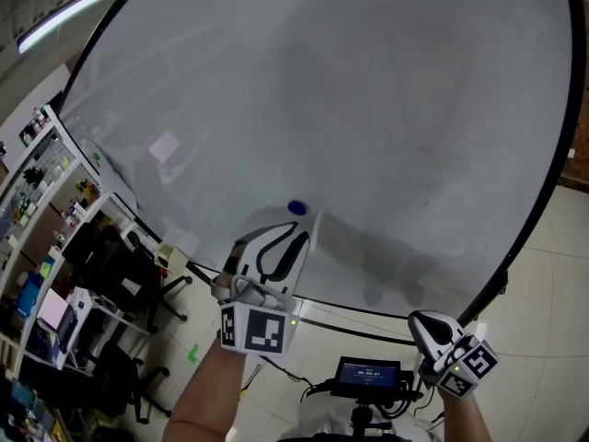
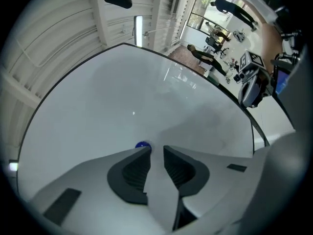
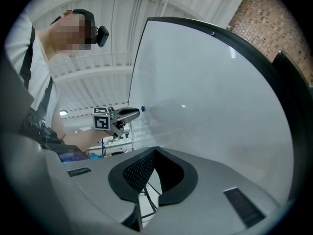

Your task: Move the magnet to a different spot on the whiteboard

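Nearest the head camera, the left claw (image 1: 296, 228) reaches up to the whiteboard (image 1: 386, 109), its tips just below the blue magnet (image 1: 296, 207) on the board's lower middle. The jaws stand apart and press on nothing, so the magnet seems to cling to the board by itself. The left gripper view adds what the head view cannot: the magnet lies just past the left jaw's tip, not in the gap. The right claw (image 1: 431, 325) hangs low, well apart from the magnet, likely parked out of the way. Its own view shows the jaw tips meeting, closed on nothing.
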`<state>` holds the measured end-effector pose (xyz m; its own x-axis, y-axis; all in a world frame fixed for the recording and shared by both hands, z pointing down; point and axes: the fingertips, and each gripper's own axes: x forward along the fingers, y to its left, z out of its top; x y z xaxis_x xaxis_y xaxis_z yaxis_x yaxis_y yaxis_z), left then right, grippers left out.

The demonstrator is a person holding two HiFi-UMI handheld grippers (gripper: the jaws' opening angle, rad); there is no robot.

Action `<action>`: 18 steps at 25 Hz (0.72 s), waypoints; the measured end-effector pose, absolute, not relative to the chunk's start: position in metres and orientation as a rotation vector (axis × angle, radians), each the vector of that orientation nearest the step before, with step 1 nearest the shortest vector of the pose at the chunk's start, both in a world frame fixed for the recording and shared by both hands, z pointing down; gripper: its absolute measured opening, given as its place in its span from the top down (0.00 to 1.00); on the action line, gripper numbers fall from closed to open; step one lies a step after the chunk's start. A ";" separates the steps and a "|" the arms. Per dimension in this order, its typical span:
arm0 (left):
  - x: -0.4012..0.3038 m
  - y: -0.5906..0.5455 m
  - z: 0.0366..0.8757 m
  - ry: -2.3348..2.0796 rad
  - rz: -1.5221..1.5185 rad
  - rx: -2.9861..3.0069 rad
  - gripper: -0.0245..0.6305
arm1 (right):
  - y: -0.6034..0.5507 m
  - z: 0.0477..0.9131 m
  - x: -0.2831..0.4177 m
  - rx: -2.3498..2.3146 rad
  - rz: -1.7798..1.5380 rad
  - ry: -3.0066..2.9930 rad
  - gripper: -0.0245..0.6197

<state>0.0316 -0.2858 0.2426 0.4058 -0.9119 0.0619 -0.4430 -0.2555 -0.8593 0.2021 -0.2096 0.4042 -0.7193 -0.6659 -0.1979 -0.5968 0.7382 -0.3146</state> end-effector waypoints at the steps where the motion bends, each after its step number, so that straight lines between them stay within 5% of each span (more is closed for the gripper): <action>1: 0.032 -0.287 0.239 1.152 -0.753 -1.841 0.77 | -0.209 0.404 0.201 -0.981 -0.329 2.640 0.91; 7: 0.034 -0.297 0.233 1.078 -0.867 -1.765 0.69 | -0.211 0.404 0.206 -0.991 -0.331 2.630 0.91; 18: 0.031 -0.304 0.225 1.048 -0.961 -1.696 0.69 | -0.215 0.405 0.210 -1.008 -0.328 2.622 0.91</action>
<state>0.0310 -0.3039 0.2246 0.3401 -0.9279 0.1528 -0.2325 -0.2404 -0.9424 0.2097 -0.2154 0.4053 -0.7034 -0.6805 -0.2053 -0.6090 0.7259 -0.3196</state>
